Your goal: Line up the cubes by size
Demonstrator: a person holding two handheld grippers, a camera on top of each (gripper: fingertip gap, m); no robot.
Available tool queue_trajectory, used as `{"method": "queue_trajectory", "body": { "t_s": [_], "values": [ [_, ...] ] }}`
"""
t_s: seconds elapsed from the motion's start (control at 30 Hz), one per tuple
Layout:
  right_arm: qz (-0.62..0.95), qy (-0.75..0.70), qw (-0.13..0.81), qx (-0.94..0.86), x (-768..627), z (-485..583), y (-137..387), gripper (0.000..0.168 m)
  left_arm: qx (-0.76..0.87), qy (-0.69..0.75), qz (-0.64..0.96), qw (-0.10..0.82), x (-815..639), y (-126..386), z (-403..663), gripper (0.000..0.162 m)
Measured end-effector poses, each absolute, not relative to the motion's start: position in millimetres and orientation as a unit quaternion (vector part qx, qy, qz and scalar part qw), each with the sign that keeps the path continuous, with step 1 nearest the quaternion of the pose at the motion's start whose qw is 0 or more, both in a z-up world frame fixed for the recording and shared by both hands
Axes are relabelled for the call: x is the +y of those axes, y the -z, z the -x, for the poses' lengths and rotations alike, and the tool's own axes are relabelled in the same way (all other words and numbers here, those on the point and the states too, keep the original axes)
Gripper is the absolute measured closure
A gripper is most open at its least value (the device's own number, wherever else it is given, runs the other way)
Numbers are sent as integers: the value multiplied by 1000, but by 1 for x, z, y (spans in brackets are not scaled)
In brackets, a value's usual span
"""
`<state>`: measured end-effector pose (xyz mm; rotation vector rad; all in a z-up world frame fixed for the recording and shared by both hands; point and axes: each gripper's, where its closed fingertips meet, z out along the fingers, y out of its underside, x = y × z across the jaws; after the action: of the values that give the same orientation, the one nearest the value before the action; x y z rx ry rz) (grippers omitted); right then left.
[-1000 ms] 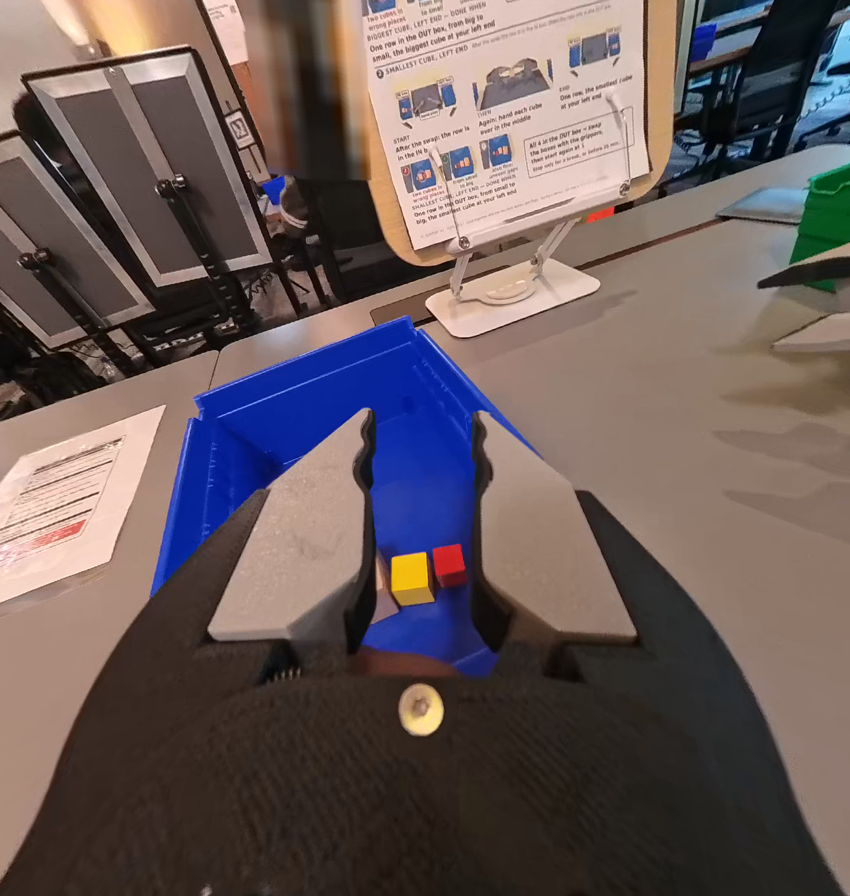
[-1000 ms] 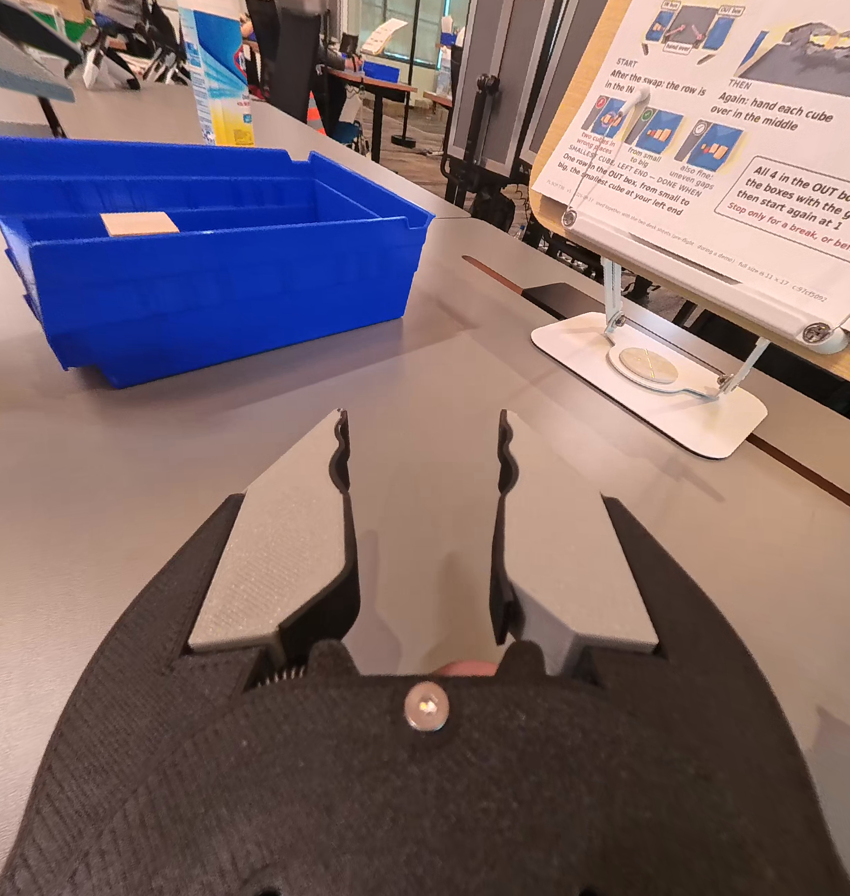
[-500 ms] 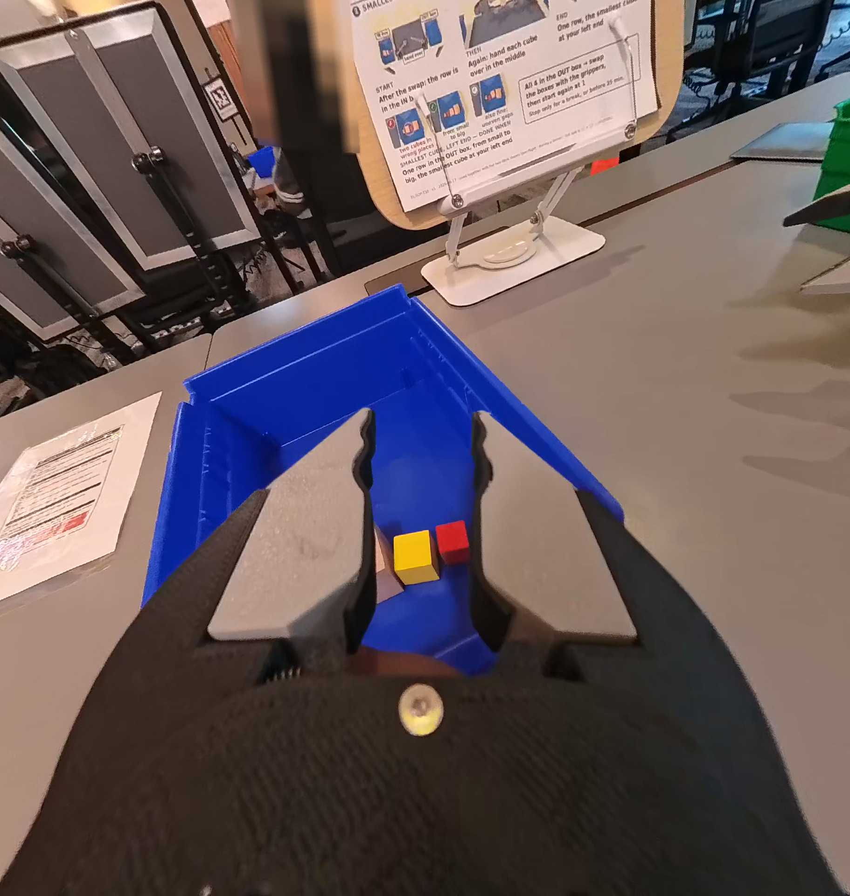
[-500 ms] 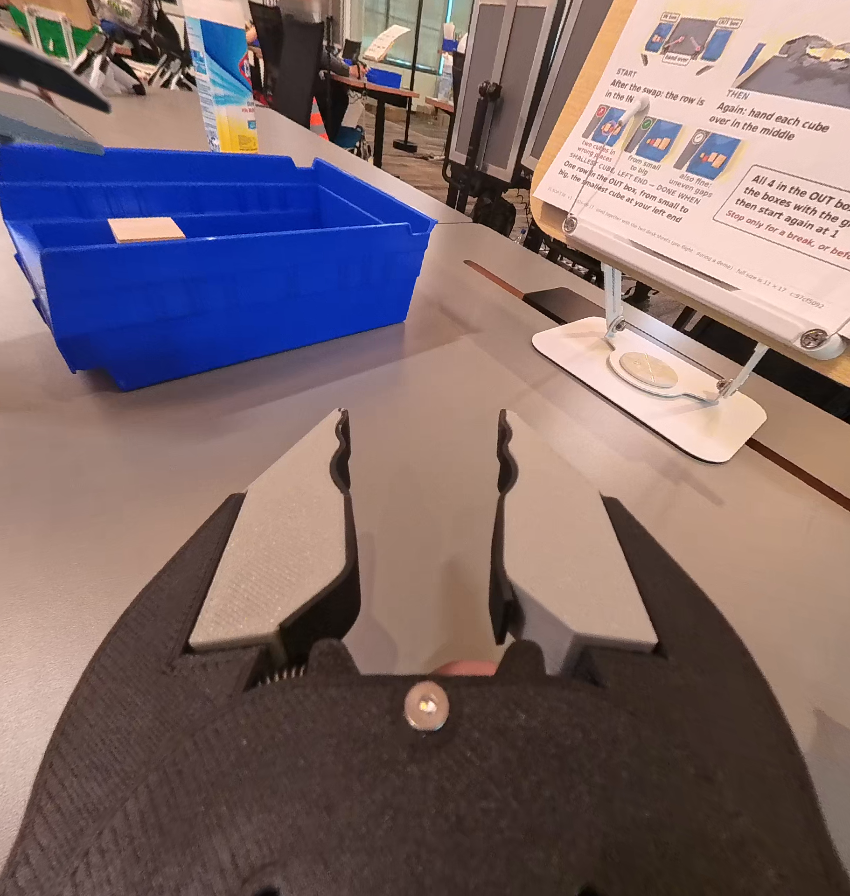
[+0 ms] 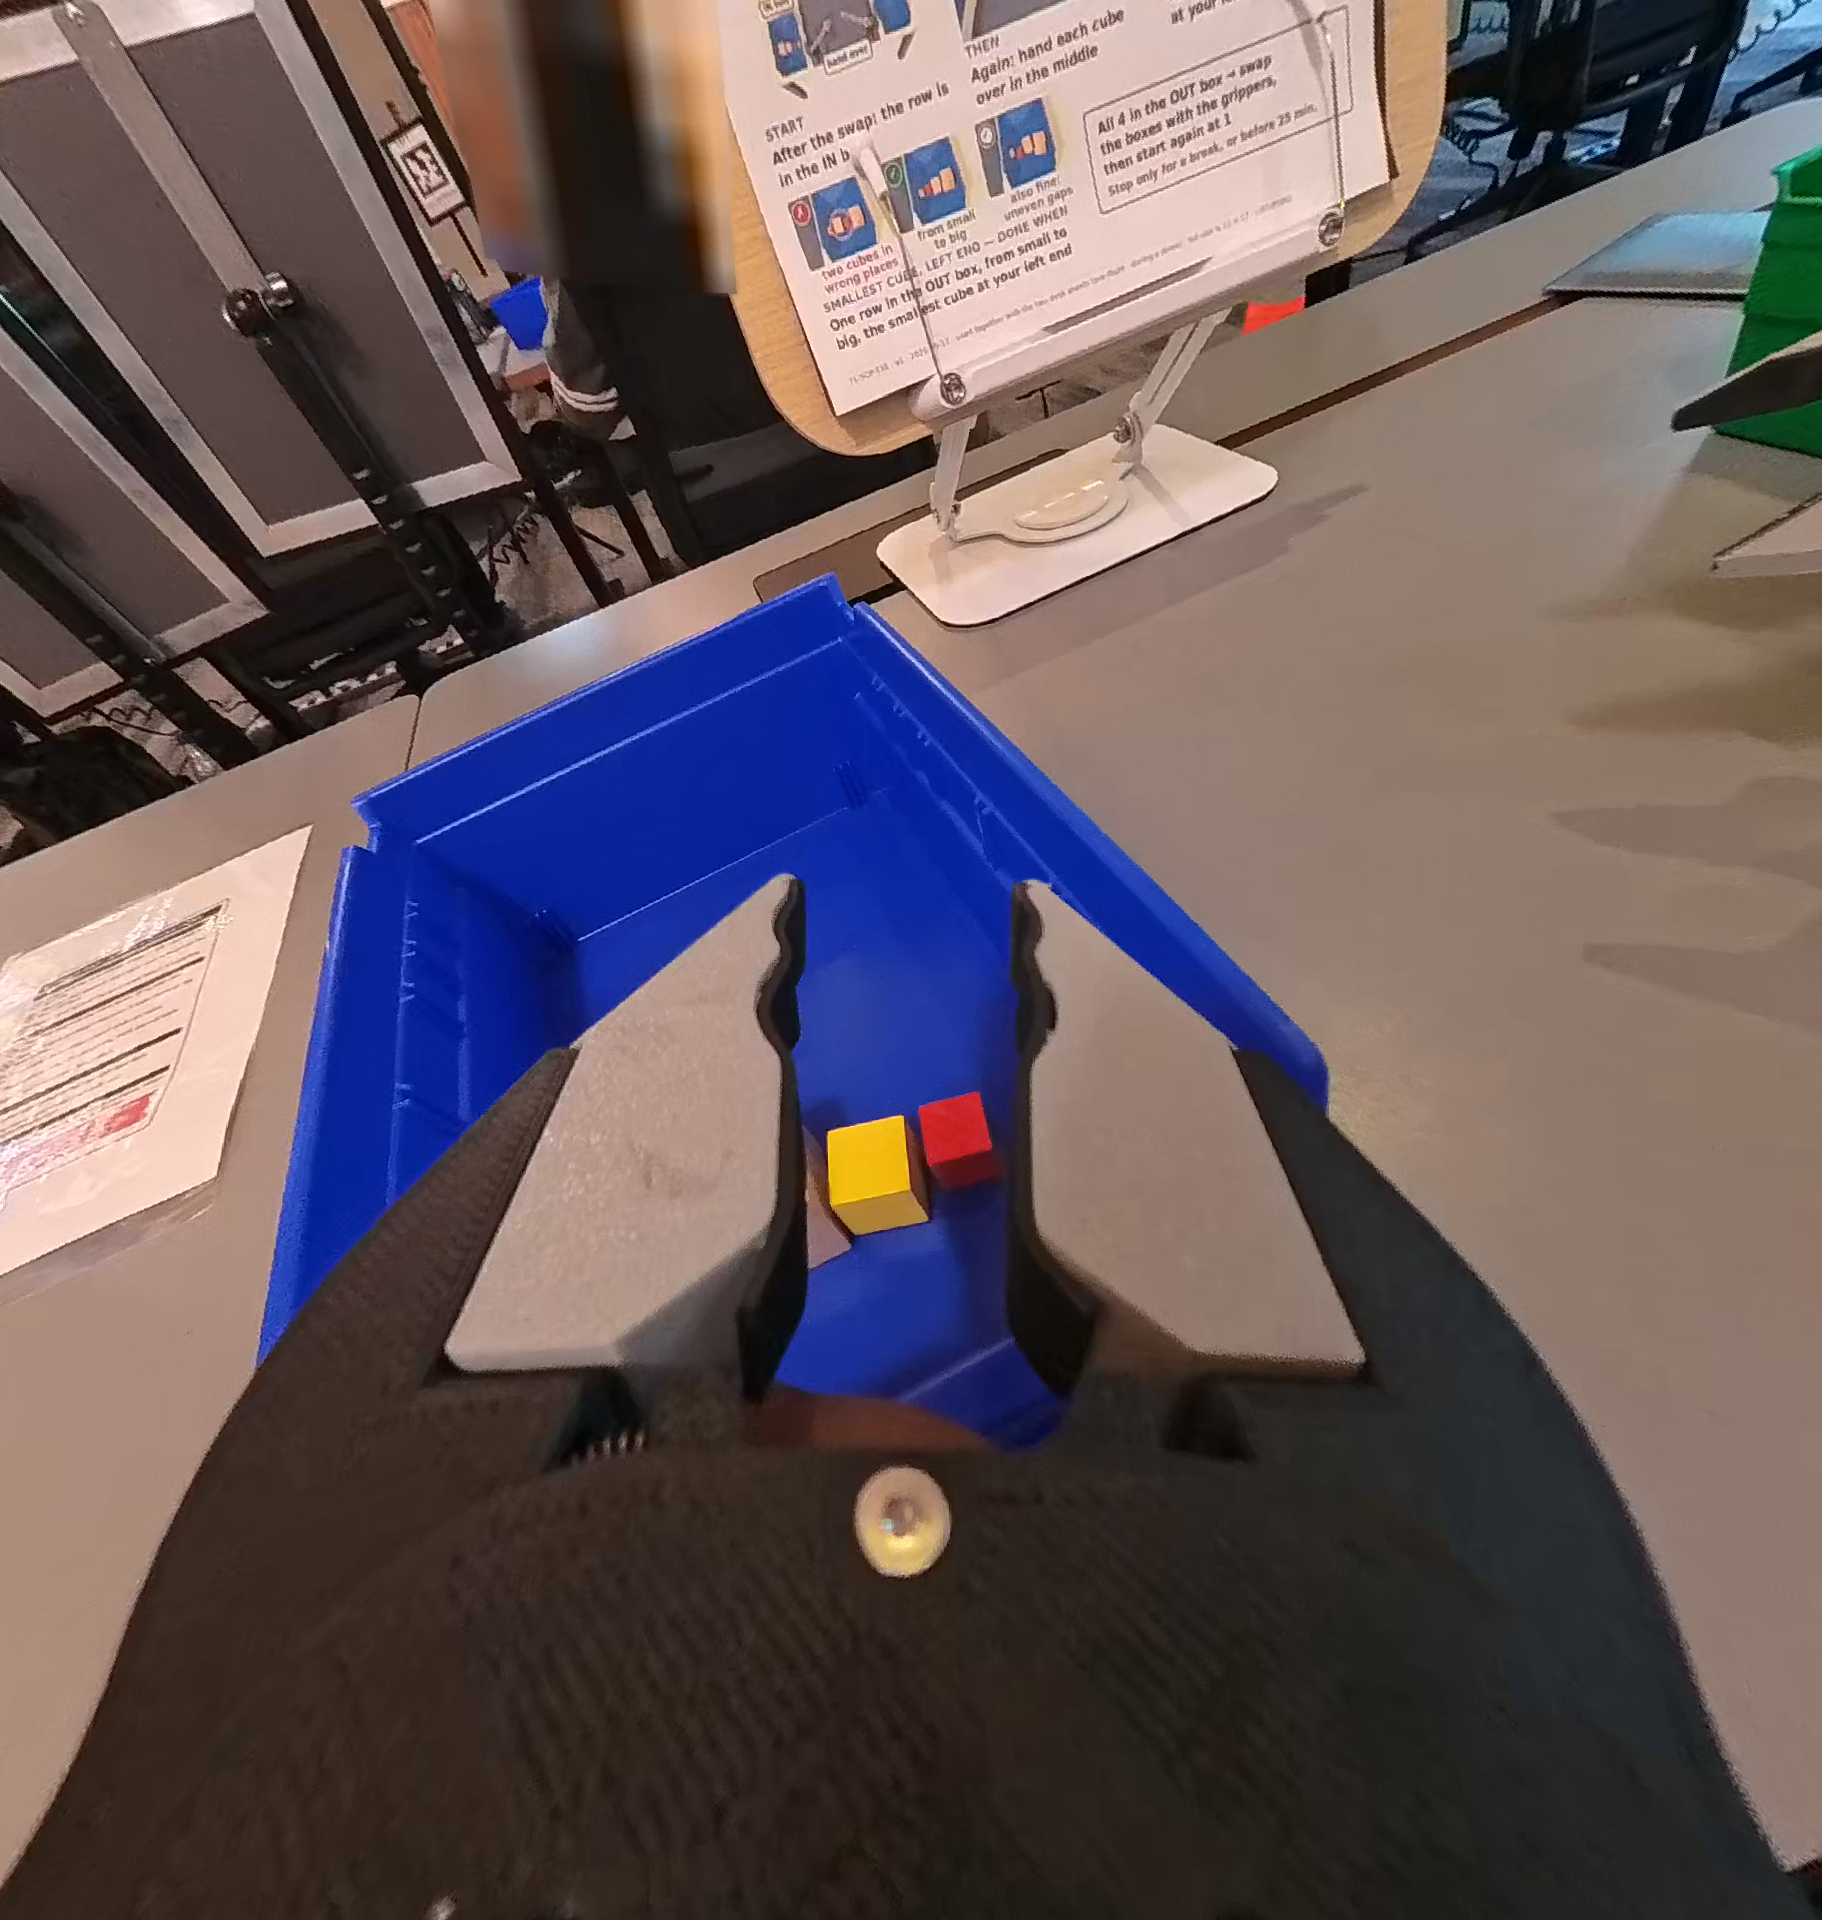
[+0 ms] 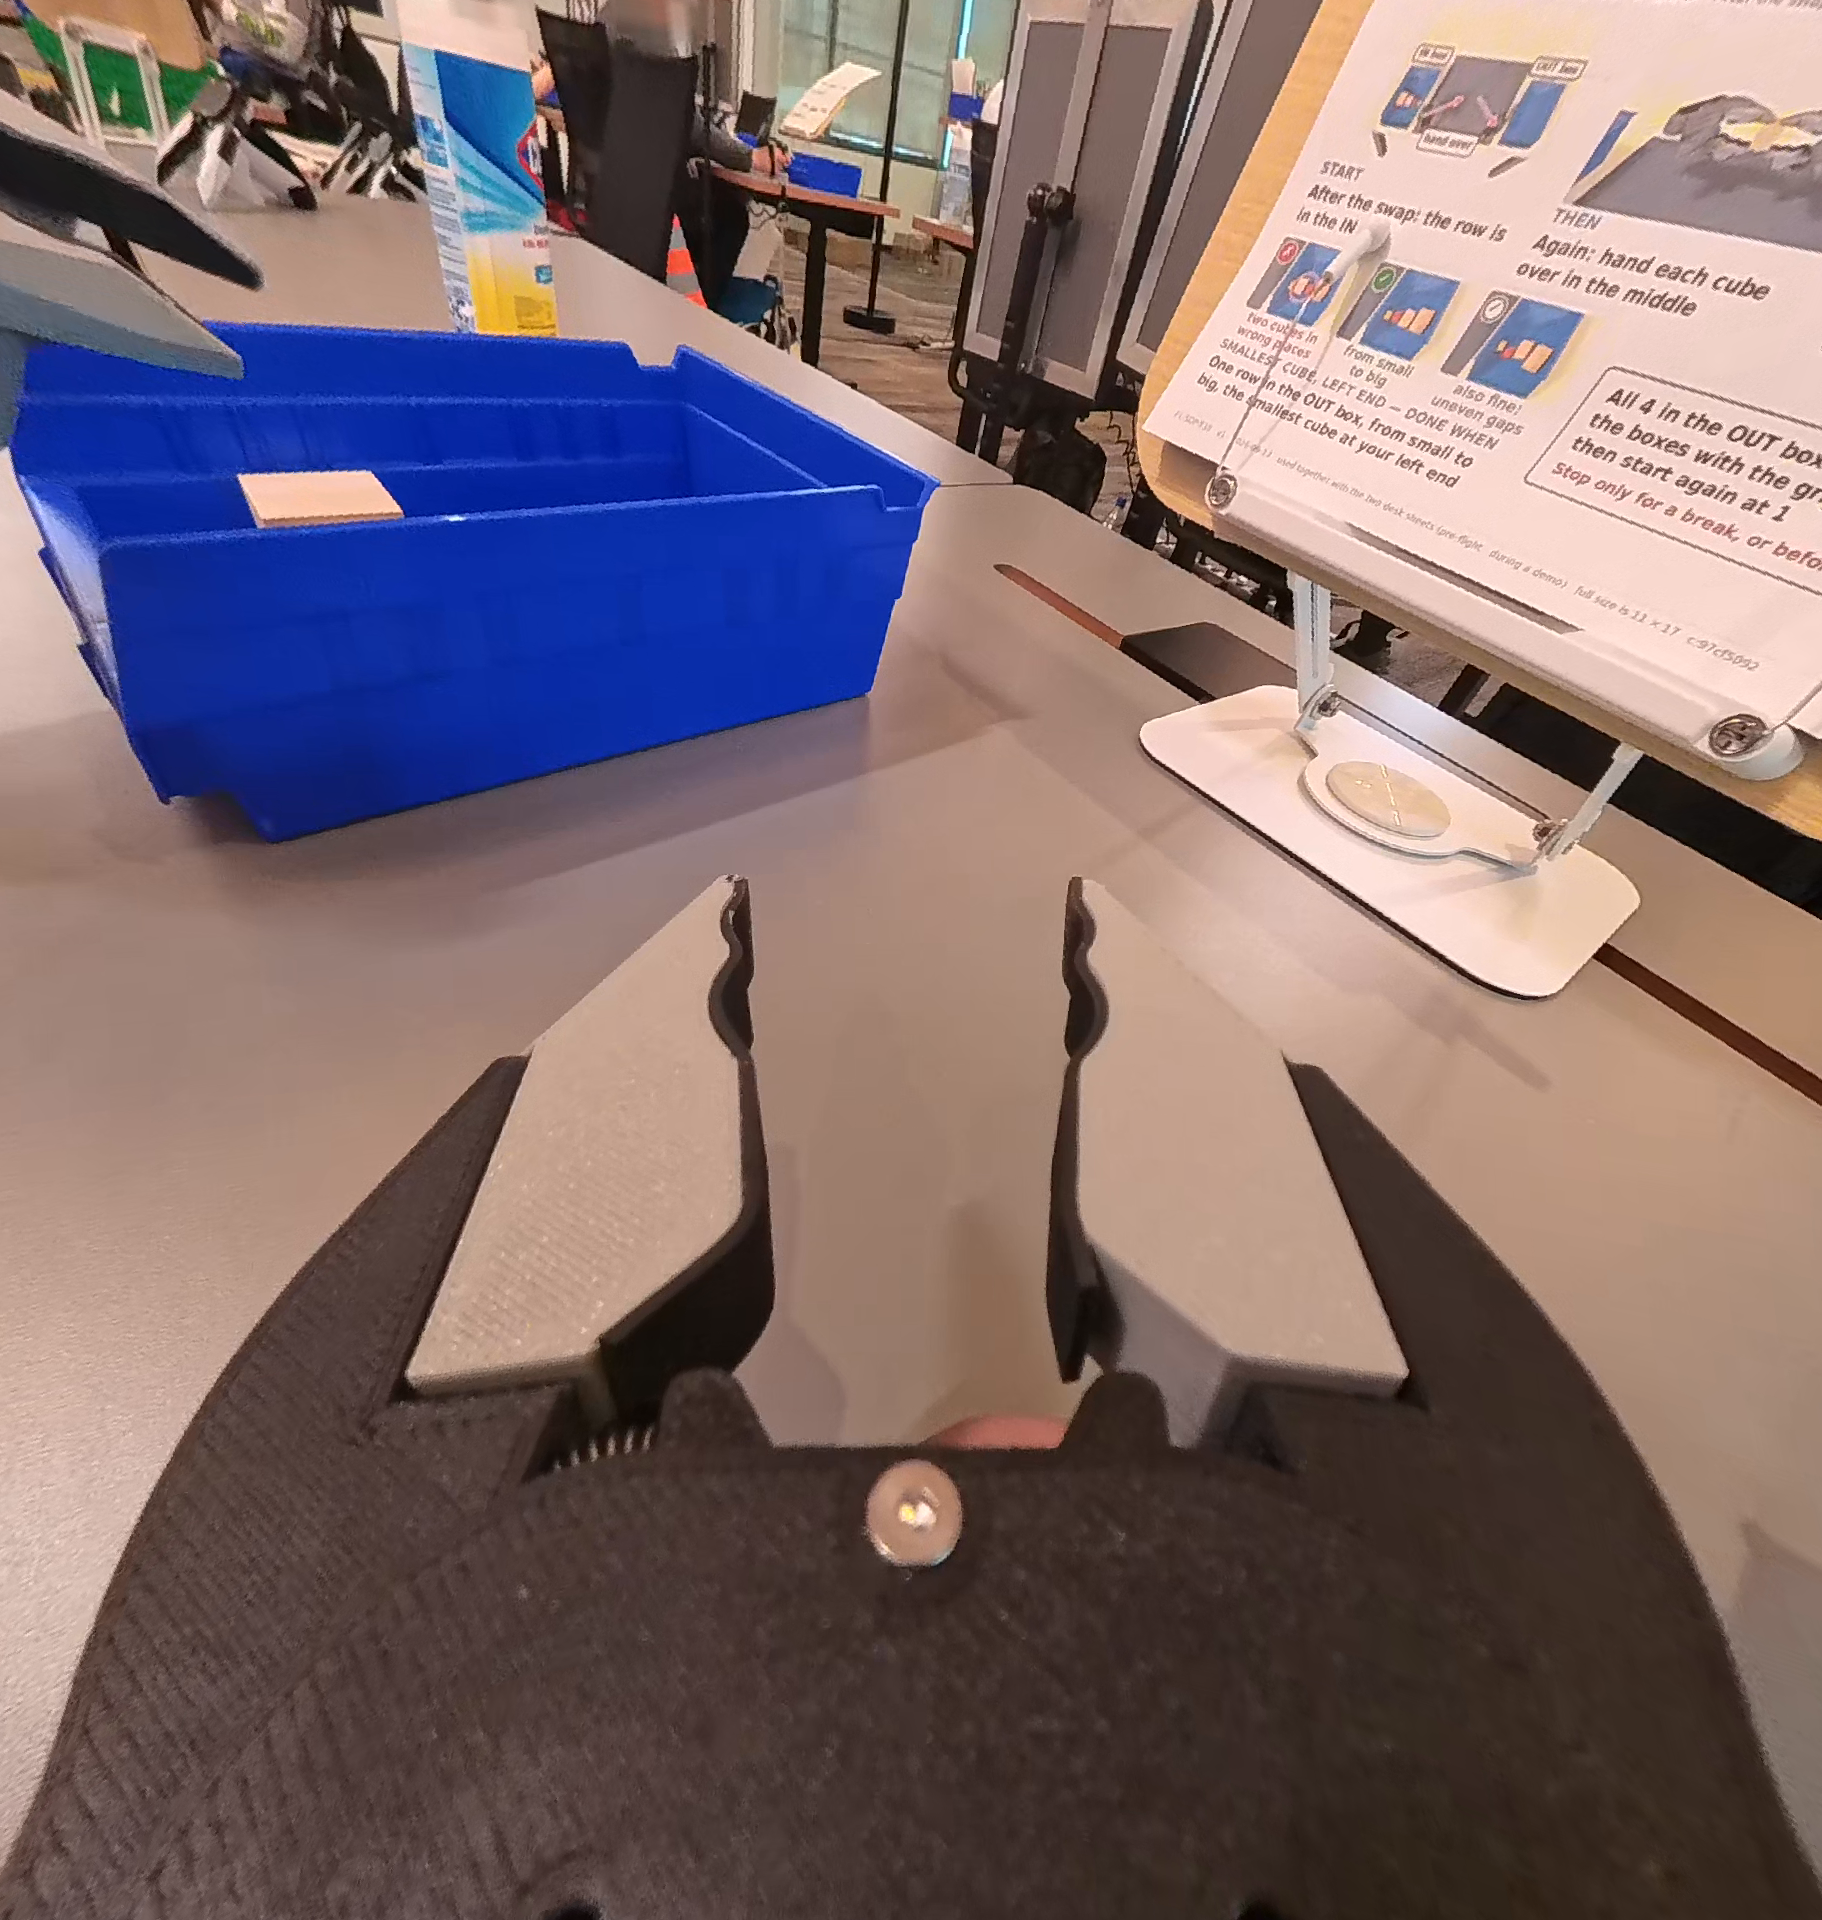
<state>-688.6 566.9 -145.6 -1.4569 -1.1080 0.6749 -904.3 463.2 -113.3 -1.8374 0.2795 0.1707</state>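
Cubes, yellow cube beside red cube, run crosswise; both hand-held grippers gape empty.

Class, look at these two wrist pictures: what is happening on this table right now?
A person holds a two-finger gripper in each hand. The left gripper hovers open over a blue bin, above a yellow cube and a smaller red cube side by side on its floor. A tan cube sits in the same bin, seen from the other side. The right gripper waits open and empty above the grey table. Nothing is gripped yet.
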Motion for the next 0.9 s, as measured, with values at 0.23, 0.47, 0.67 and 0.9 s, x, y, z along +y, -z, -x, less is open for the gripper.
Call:
{"method": "queue_trajectory", "body": {
  "t_s": [0.23,0.47,0.67,0.9],
  "values": [
    [618,-287,560,-472,566,689,145,111,119,-72,790,597,463,112,905,124],
    [618,-288,560,-471,566,689,145,111,129,-71,792,592,464,115,899,124],
    [618,-290,559,-470,566,689,146,111,134,-60,792,593,465,112,900,124],
    [621,-286,551,-478,564,692,152,111,241,-64,829,500,481,127,910,125]
  ]
}}
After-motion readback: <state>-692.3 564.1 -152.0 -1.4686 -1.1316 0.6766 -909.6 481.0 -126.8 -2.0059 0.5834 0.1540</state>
